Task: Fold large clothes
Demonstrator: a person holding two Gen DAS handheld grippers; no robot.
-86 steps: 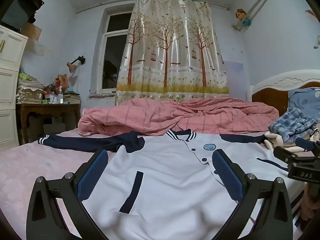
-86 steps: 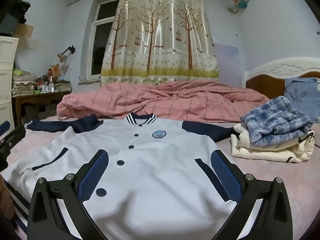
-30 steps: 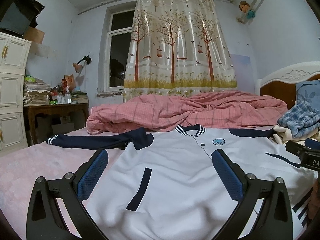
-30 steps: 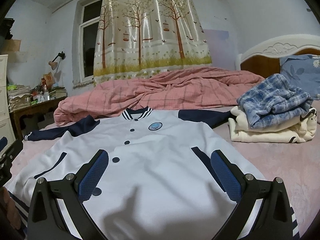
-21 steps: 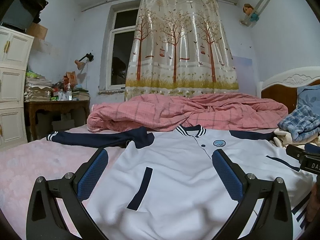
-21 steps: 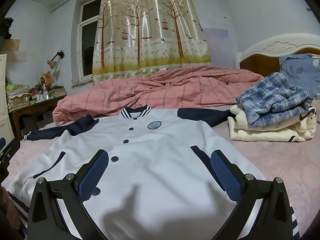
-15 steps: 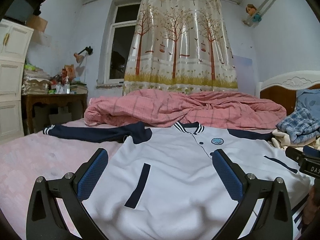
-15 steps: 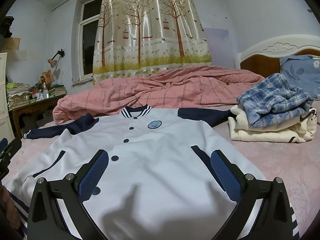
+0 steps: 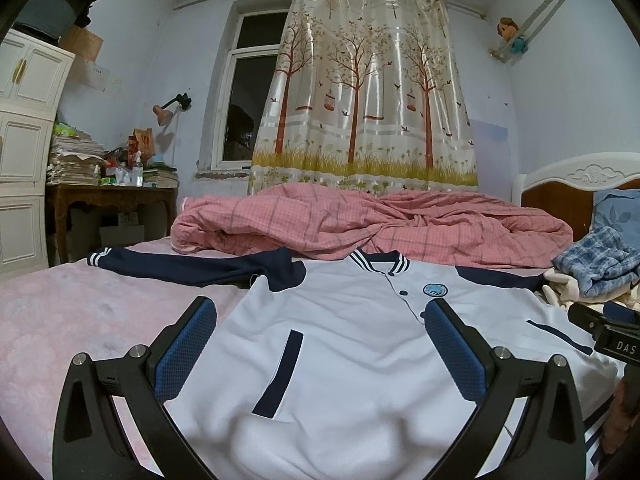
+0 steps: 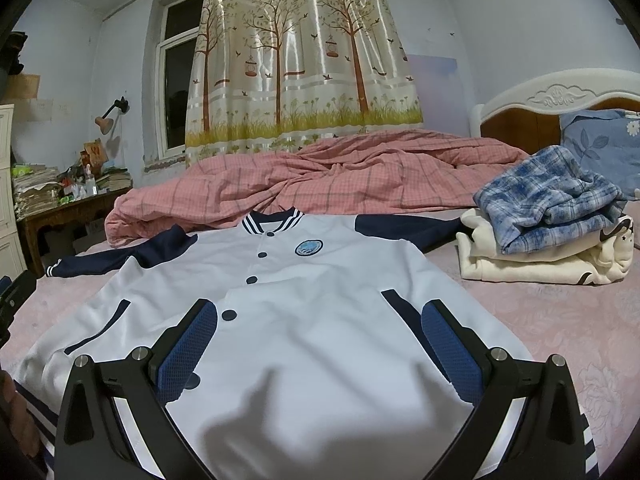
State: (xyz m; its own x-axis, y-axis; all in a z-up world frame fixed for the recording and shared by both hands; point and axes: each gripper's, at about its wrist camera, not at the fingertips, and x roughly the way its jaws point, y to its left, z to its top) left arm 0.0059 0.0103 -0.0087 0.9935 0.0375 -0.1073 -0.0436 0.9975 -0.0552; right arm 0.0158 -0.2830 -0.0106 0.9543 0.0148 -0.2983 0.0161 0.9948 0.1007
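Left wrist view: left gripper (image 9: 320, 344) spread wide, empty, low over white jacket (image 9: 352, 344) lying flat, front up, on pink bed (image 9: 60, 320) (navy sleeve stretched leftward).

Right wrist view: right gripper (image 10: 318, 340) likewise agape, gripping nothing, above jacket hem; folded clothes pile (image 10: 548, 236) beside right sleeve.

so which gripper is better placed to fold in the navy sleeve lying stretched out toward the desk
Left. The outstretched sleeve lies on the left gripper's side of the jacket; the right gripper, also open, sits nearer the other sleeve.
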